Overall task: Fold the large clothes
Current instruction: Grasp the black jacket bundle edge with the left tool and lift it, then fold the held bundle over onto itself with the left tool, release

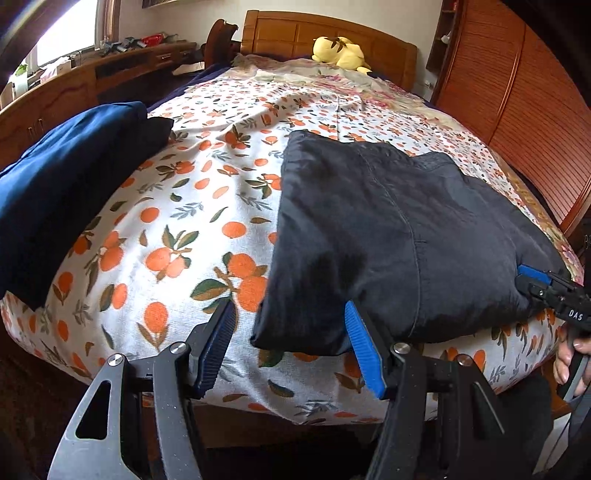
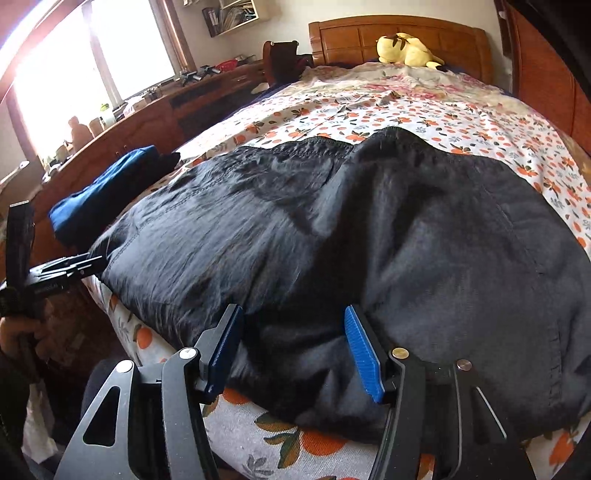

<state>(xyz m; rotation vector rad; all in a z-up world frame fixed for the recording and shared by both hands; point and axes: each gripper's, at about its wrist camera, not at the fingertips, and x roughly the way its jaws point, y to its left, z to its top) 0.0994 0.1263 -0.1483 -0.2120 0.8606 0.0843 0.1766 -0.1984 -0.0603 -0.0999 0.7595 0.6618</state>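
While the black garment (image 1: 399, 229) lies folded on the bed (image 1: 192, 229), both grippers sit at its near edge. Left gripper (image 1: 291, 343) is spread around a corner; right gripper (image 2: 295, 347) is spread over the hem, pinching nothing.

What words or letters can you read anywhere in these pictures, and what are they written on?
"DAS" – white letters on the black body of the right gripper, seen in the left wrist view.
A small pale label on the left gripper, seen in the right wrist view – too blurred to read.
Binders on the wall shelf – too small to read.
No words on the black garment or the orange-print bedsheet.
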